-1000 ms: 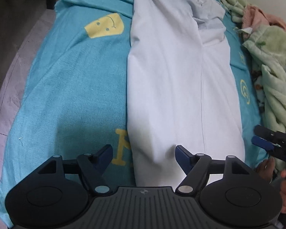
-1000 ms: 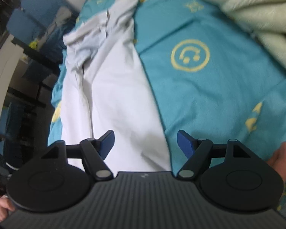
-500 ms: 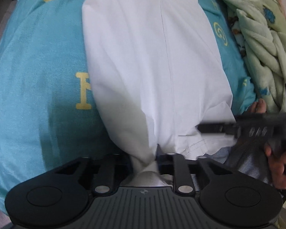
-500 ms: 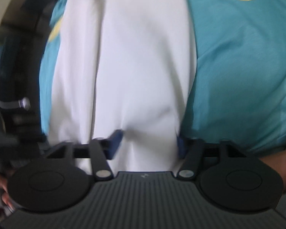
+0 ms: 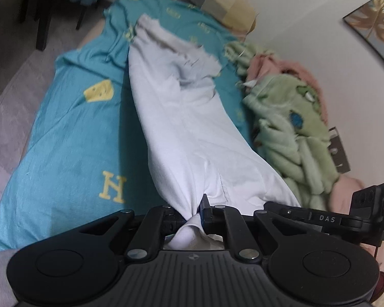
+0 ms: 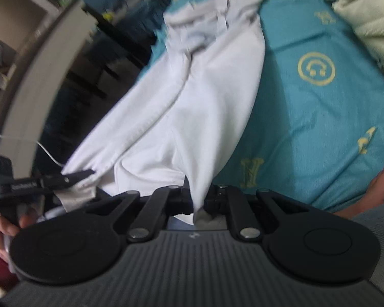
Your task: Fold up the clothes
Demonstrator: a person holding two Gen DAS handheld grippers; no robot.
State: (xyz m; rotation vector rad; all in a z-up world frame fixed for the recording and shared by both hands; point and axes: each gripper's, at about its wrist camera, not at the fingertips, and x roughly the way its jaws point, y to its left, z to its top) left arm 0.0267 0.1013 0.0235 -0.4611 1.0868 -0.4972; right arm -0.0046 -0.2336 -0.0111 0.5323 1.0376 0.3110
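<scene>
Left gripper (image 5: pixel 194 211): jaws closing, already pinched tight on the near hem of the white garment (image 5: pixel 189 128), a wad of cloth bunched behind the pads. From this view the garment runs away from me down the middle of the teal blanket (image 5: pixel 64 148), its far end rumpled toward the pillow (image 5: pixel 217 2). Green fleece pile (image 5: pixel 289 128) lies just beside the garment, on the wall side. The other gripper shows at the frame's right edge, level with mine.

Right gripper (image 6: pixel 198 199): clamped on the other near corner of the same garment (image 6: pixel 204 89), cloth squeezed thin between the pads. The hem sags between the two grips; far end rests on the blanket (image 6: pixel 320 117).

Judgement: I'm at the lift for a lengthwise fold. To do it well I'd keep both corners level, hold the hem taut between them, and carry it over the far end without dragging the blanket or brushing the fleece.
</scene>
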